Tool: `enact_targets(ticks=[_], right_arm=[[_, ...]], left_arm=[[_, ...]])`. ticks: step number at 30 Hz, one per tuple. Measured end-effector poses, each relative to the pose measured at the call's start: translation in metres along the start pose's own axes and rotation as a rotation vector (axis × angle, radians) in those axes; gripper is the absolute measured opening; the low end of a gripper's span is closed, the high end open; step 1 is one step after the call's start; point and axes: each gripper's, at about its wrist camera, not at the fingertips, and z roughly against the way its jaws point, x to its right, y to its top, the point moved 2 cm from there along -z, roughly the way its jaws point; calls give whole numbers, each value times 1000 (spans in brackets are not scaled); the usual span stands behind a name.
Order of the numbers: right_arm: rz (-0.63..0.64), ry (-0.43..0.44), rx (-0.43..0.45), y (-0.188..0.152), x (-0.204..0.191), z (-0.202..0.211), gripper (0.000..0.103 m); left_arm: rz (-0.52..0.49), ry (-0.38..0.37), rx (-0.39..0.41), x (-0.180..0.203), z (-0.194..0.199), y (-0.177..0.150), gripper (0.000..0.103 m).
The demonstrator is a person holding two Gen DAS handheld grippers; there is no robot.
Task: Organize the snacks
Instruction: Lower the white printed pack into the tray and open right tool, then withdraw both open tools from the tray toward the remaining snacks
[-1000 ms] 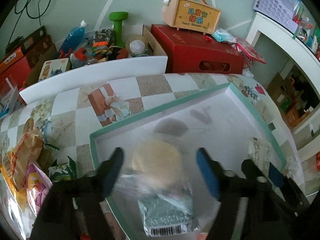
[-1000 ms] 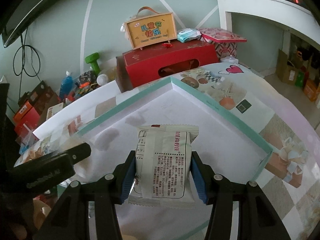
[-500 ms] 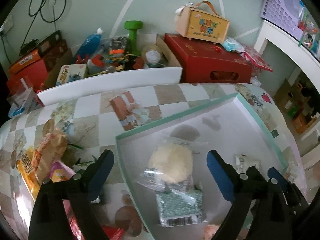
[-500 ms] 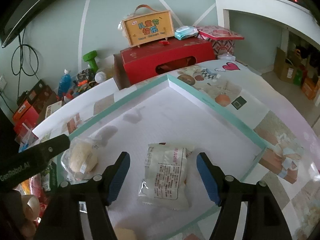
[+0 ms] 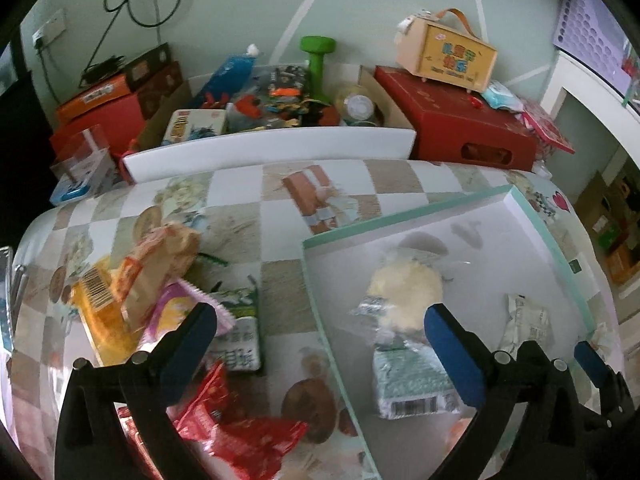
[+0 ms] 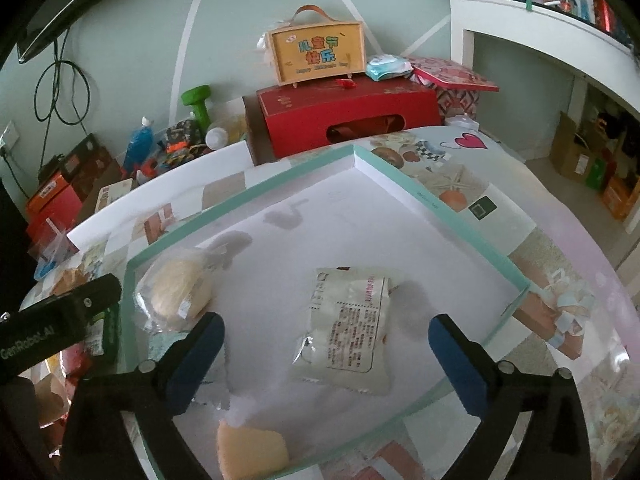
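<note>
A shallow white box with a teal rim lies on the patterned tablecloth. Inside it rest a pale round bun in clear wrap, a green packet with a barcode and a white printed packet. My left gripper hangs over the box's left rim, its jaws opening with nothing gripped. My right gripper is above the white packet, its jaws opening and its pads well apart from the packet. Loose snacks are piled left of the box: an orange packet, a pink one and a red one.
A red box carrying a tan handled case stands behind the table. A white rail edges a cluttered carton holding a green dumbbell. A white shelf unit is at the right. An orange-tan item lies at the box's near edge.
Both grippers have opened wide. The right one let go of the white packet, which now lies in the box. The left one released the bun and shifted left, bringing the snack pile into view.
</note>
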Motion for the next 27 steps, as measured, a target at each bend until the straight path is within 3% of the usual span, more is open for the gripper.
enact_targets(ticks=[14, 27], right_arm=[[16, 11, -29, -14, -19, 19, 103], [39, 51, -70, -21, -56, 36, 103]], left_arm=[[70, 20, 51, -52, 41, -37, 103], [152, 77, 3, -111, 59, -75, 103]])
